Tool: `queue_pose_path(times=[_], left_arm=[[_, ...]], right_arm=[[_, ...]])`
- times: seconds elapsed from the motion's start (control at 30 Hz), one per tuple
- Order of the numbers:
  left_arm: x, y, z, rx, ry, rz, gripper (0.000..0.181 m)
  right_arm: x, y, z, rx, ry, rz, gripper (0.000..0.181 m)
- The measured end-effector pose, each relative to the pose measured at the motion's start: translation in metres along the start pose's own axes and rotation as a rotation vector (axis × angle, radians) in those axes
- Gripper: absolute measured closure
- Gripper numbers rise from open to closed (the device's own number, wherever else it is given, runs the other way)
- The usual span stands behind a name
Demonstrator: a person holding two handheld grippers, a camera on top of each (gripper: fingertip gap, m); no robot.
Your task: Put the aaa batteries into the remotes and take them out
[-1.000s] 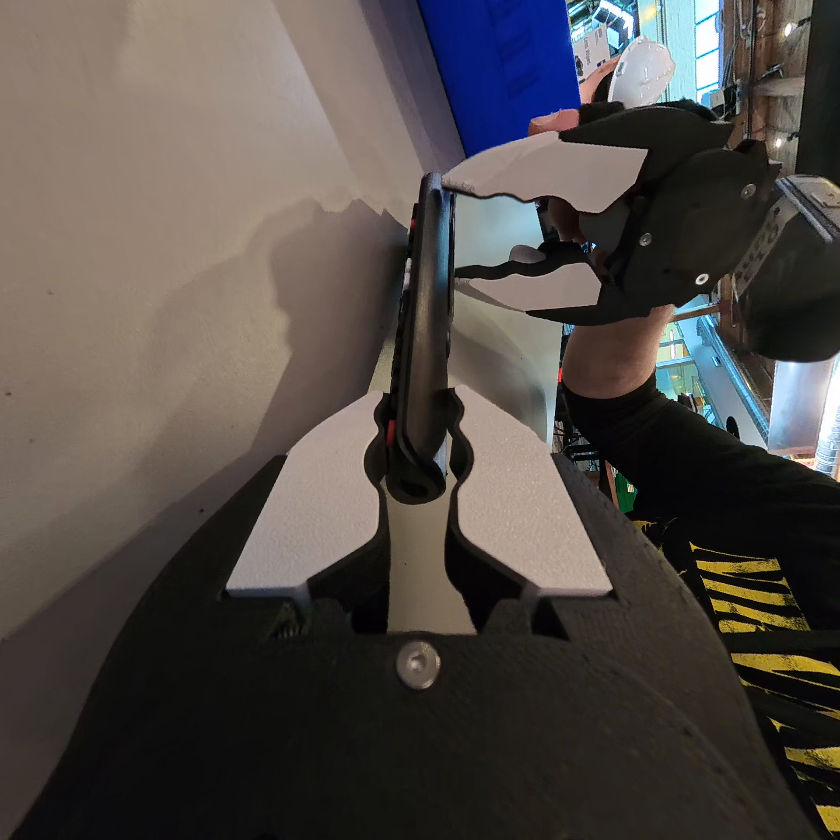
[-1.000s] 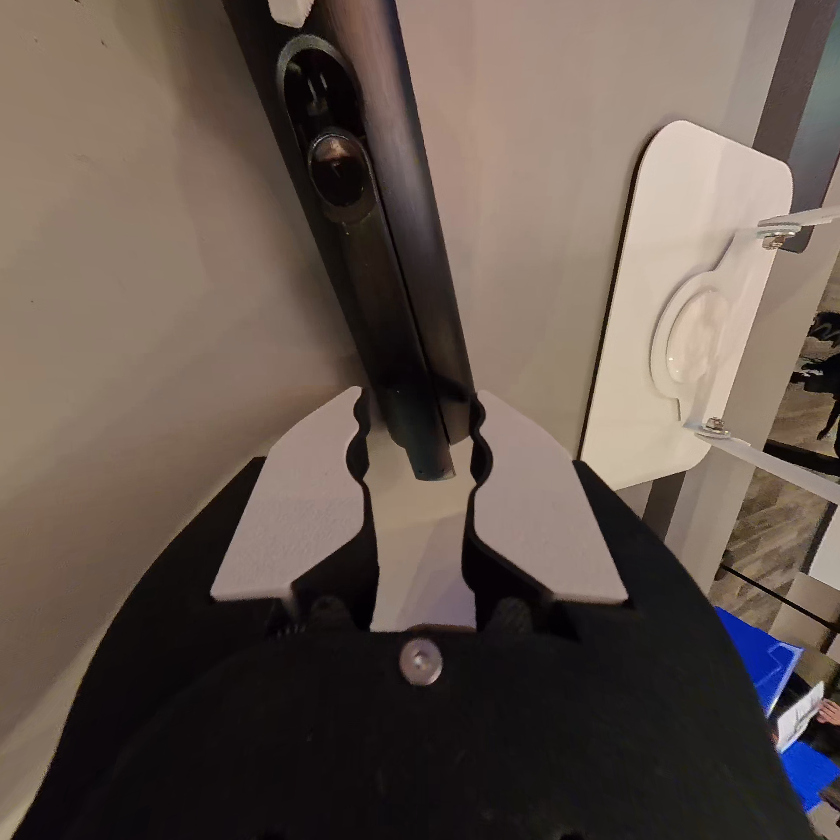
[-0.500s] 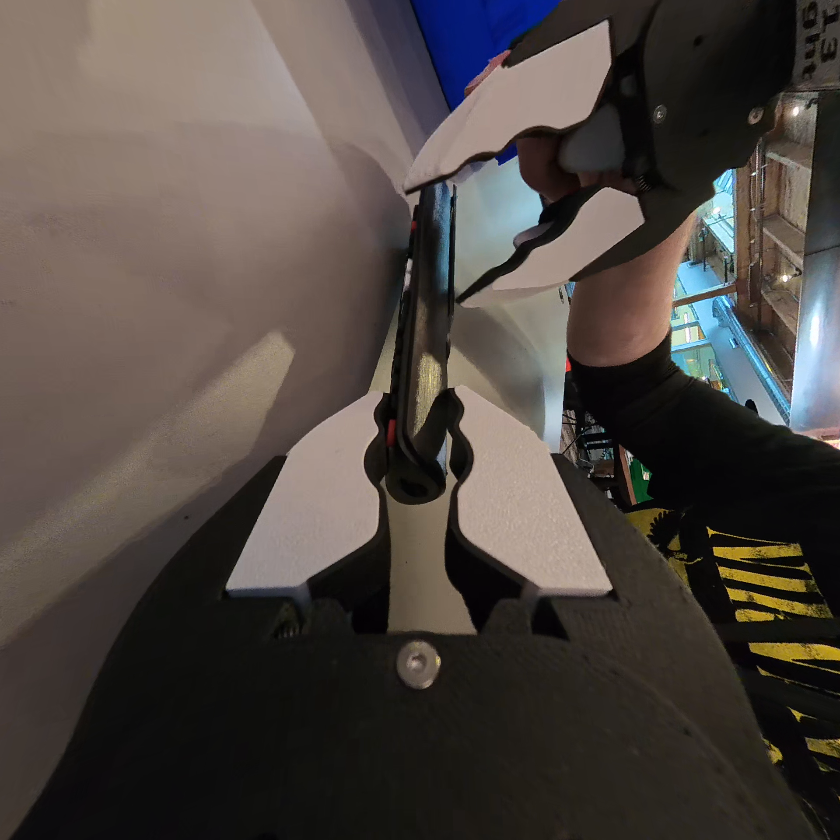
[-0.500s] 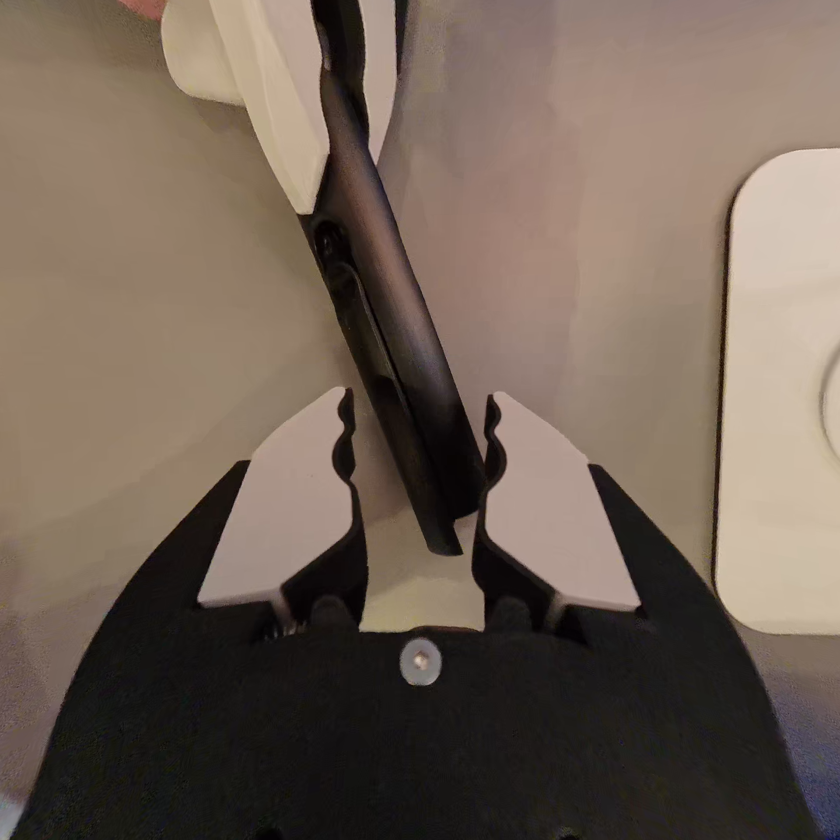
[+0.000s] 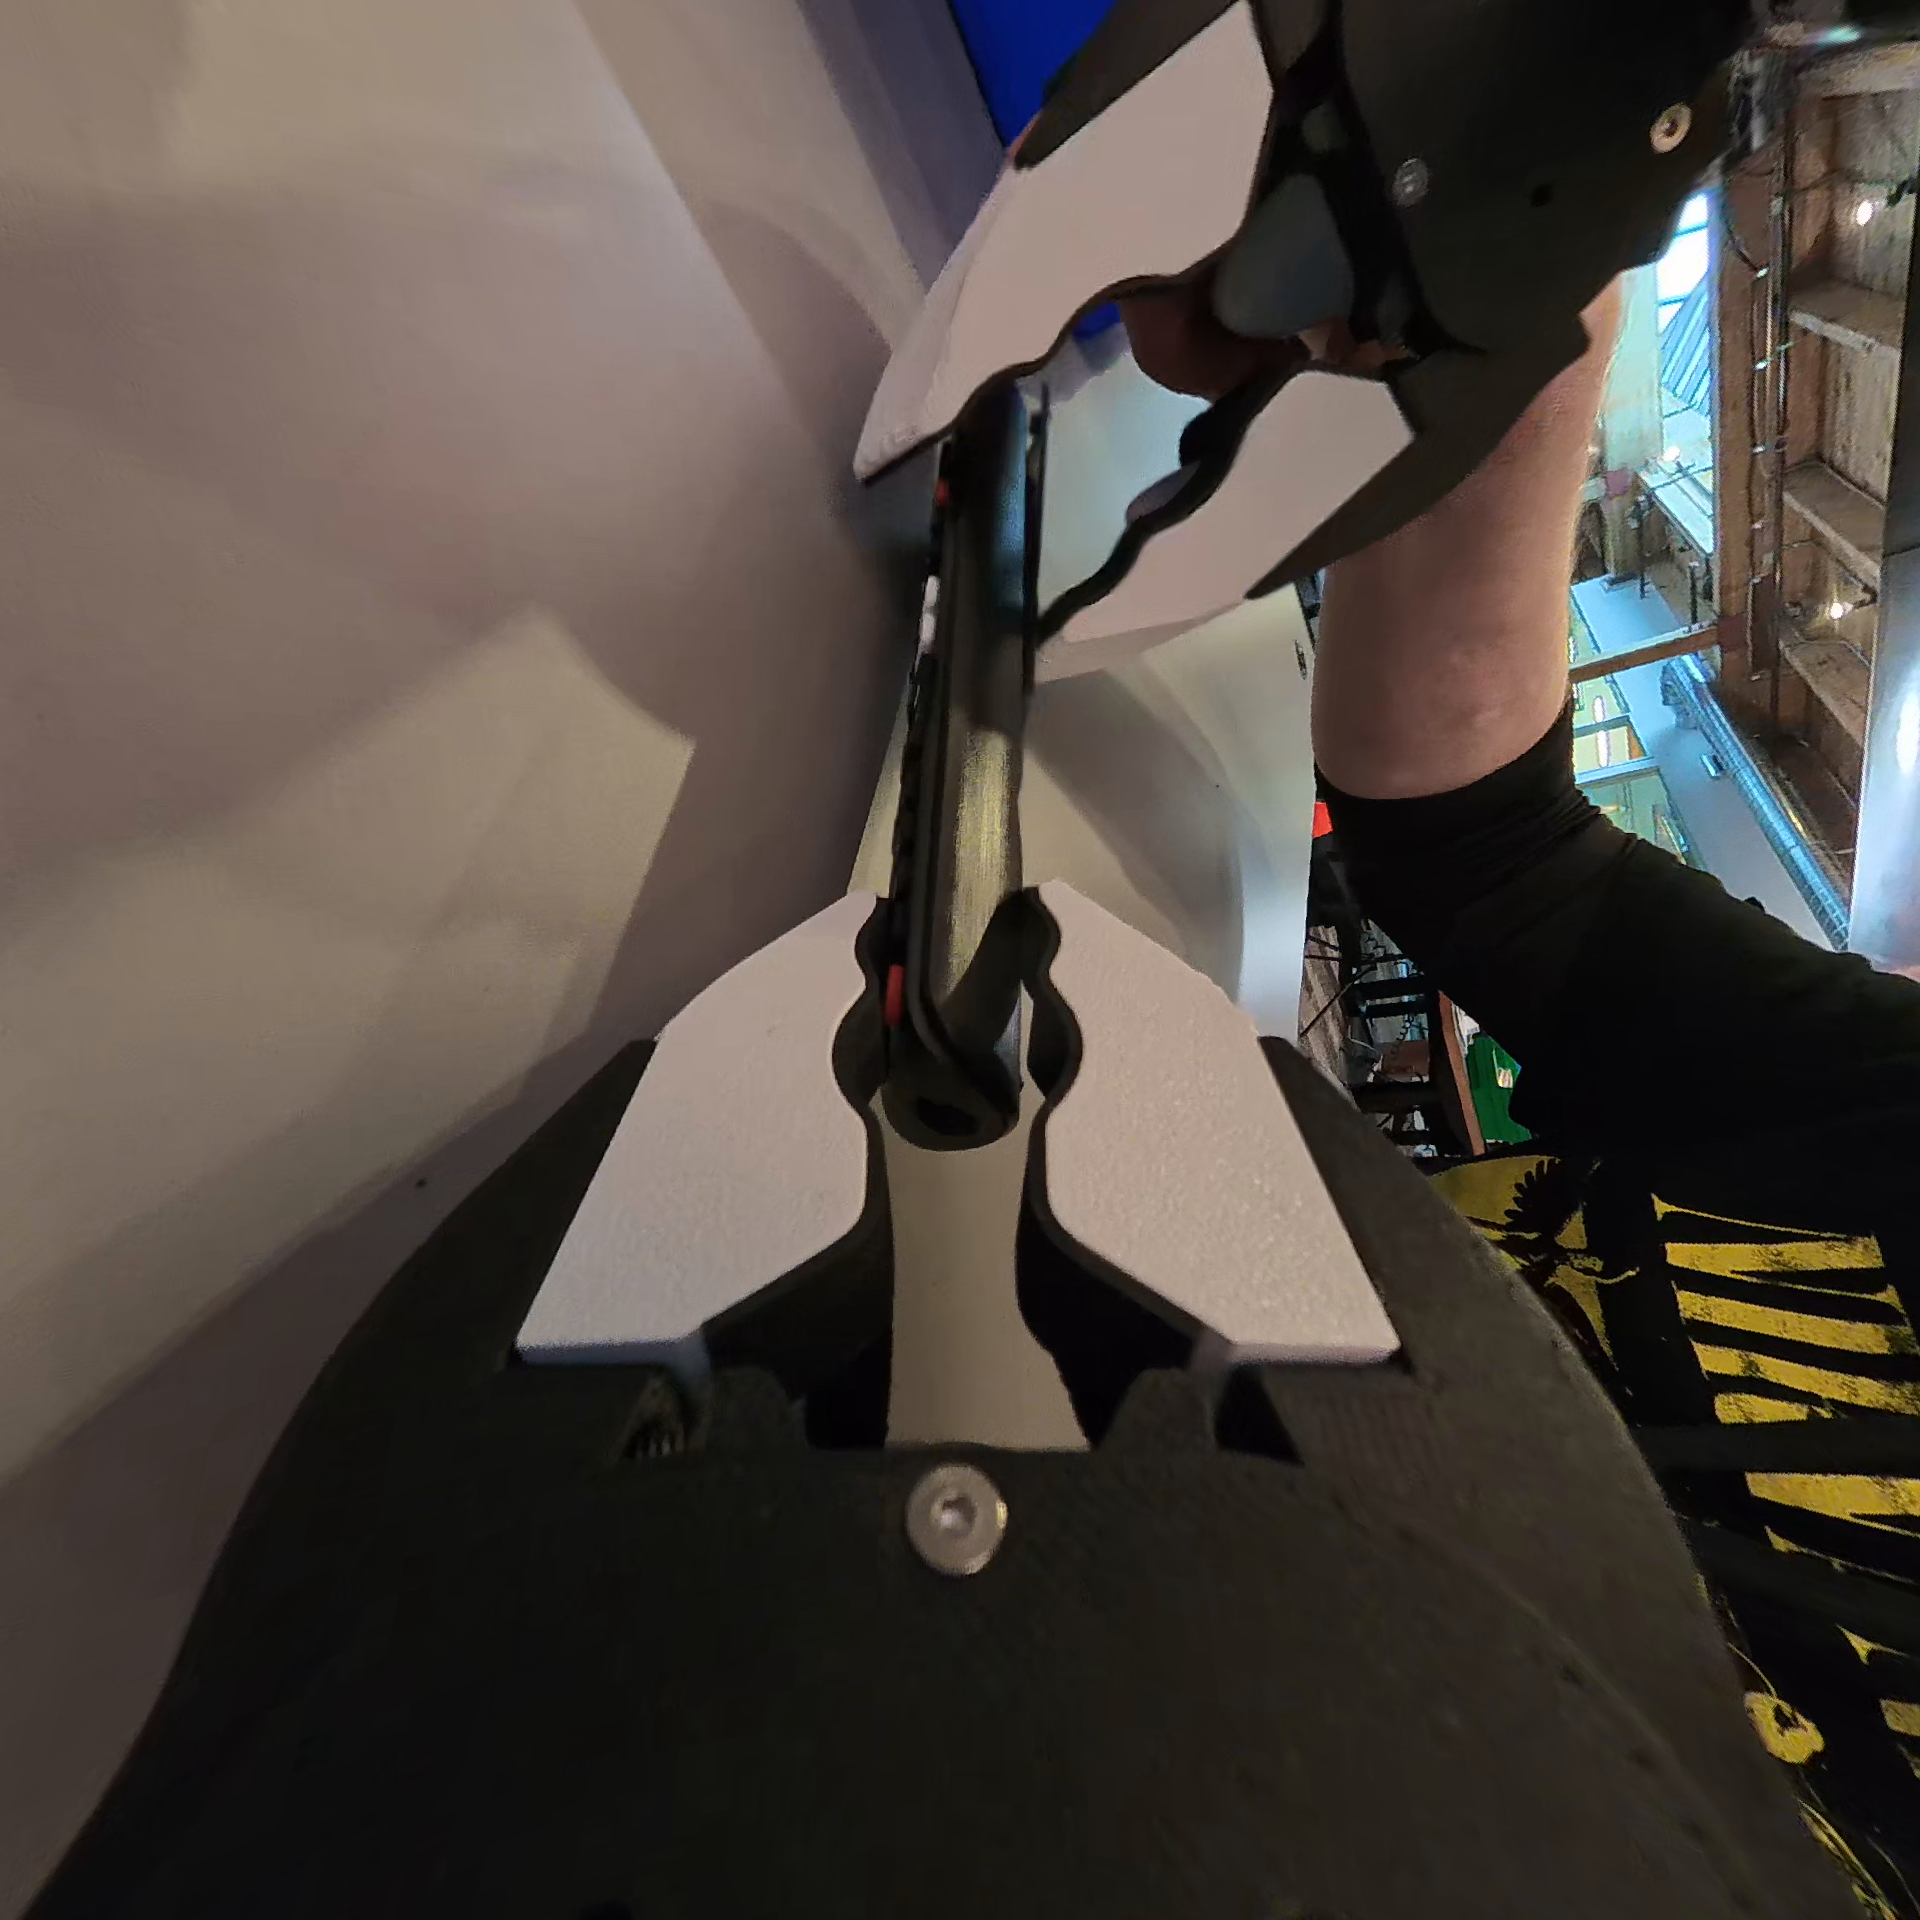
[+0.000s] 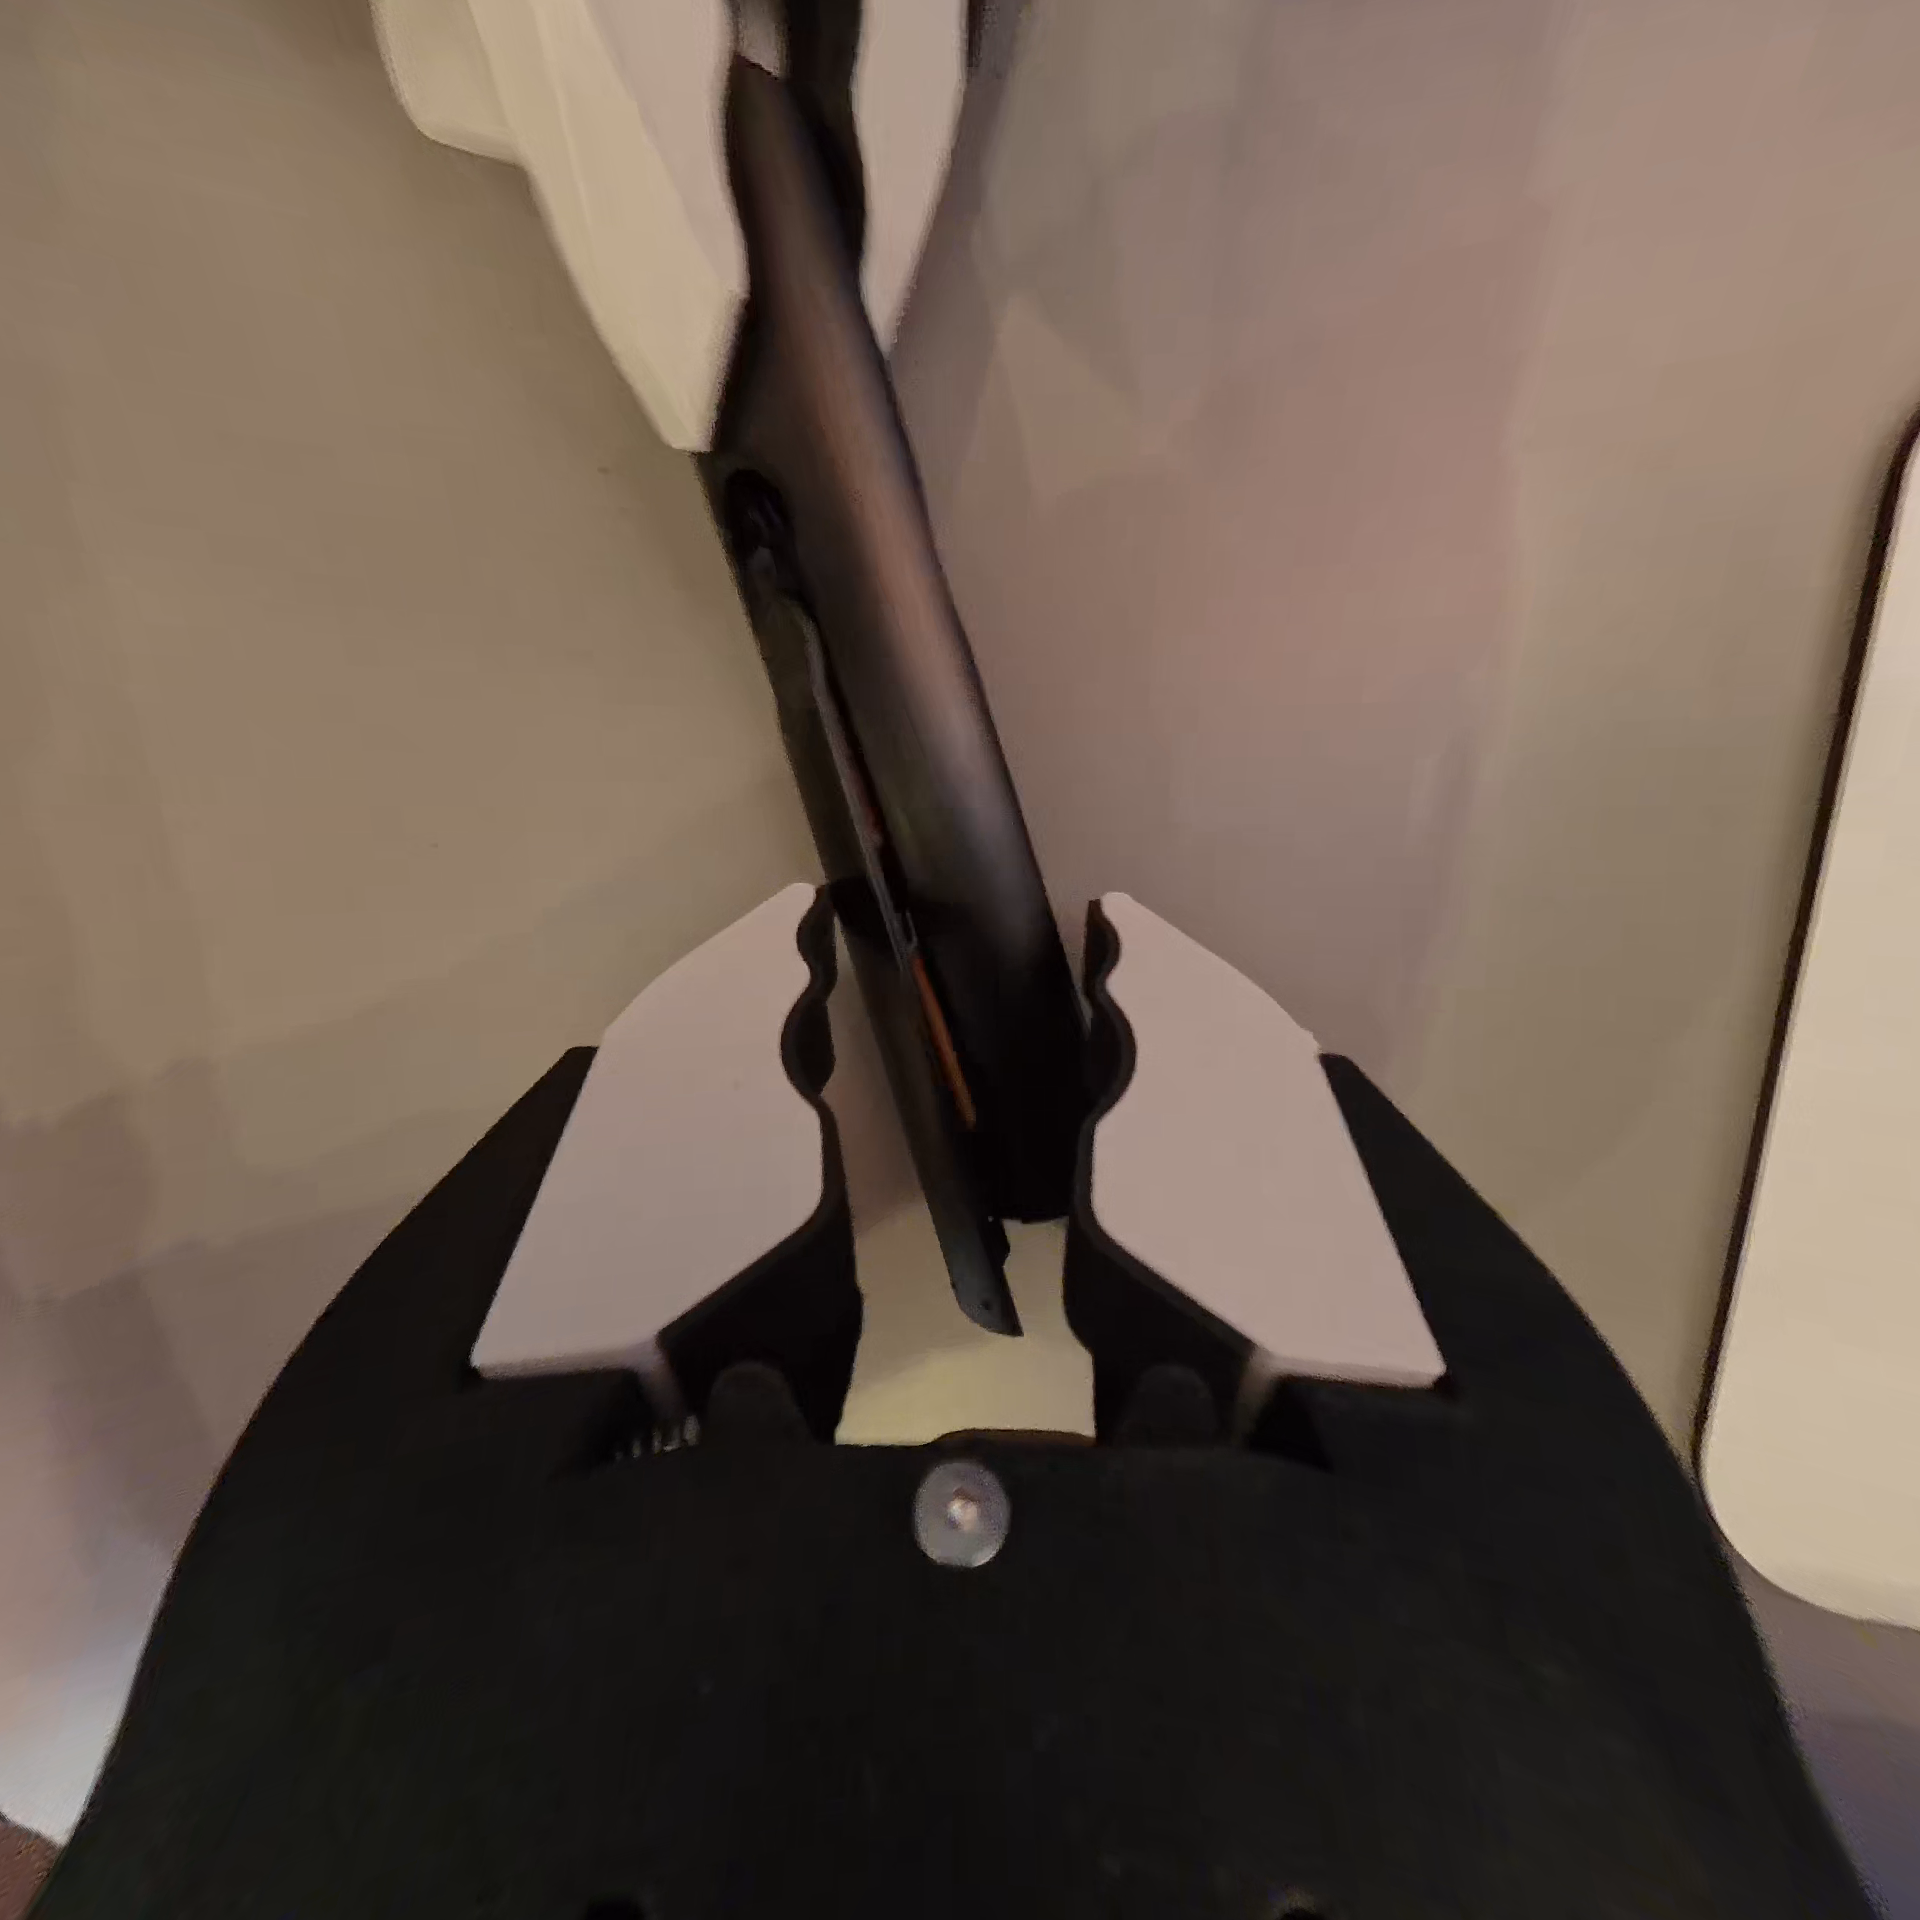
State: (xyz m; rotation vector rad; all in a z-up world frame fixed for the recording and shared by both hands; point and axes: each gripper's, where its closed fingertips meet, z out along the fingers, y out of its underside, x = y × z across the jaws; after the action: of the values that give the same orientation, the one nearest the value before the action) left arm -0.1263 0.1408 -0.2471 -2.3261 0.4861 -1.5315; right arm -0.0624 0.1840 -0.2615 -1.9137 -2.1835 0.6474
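A black remote (image 5: 971, 727) is held edge-on over the grey table. My left gripper (image 5: 956, 914) is shut on its near end. My right gripper (image 5: 966, 545) is open and straddles its far end. In the right wrist view the remote (image 6: 883, 623) runs down between the open fingers of my right gripper (image 6: 961, 899) and leans on the right finger. Its thin back cover (image 6: 971, 1257) stands a little off the body at this end. My left gripper (image 6: 800, 374) clamps the remote at the top. No battery shows.
A grey table (image 5: 364, 623) lies behind the remote. A white board (image 6: 1829, 1039) lies on it at the right. A blue panel (image 5: 1023, 62) stands at the far edge. A person's forearm in a black sleeve (image 5: 1558, 935) is at the right. About 8 centimetres separates my left fingertips from my right.
My right gripper has opened wider and moved further along the remote, so the remote's end sits deeper between its fingers. My left gripper still holds the remote.
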Motion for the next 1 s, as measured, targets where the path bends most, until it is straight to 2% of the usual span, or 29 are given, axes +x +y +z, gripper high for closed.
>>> queue_pose_path(times=[0.27, 0.6, 1.0], left_arm=[[0.000, 0.000, 0.000, -0.005, -0.001, 0.004, 0.158], [0.001, 0.001, 0.001, -0.008, 0.000, 0.017, 0.158], [-0.001, 0.001, 0.002, -0.016, -0.024, 0.029, 0.158]], right_arm=[[0.000, 0.006, 0.004, -0.037, -0.020, -0.029, 0.139], [-0.004, 0.006, 0.005, -0.112, -0.128, -0.040, 0.141], [-0.012, 0.000, 0.011, -0.179, -0.169, -0.064, 0.149]])
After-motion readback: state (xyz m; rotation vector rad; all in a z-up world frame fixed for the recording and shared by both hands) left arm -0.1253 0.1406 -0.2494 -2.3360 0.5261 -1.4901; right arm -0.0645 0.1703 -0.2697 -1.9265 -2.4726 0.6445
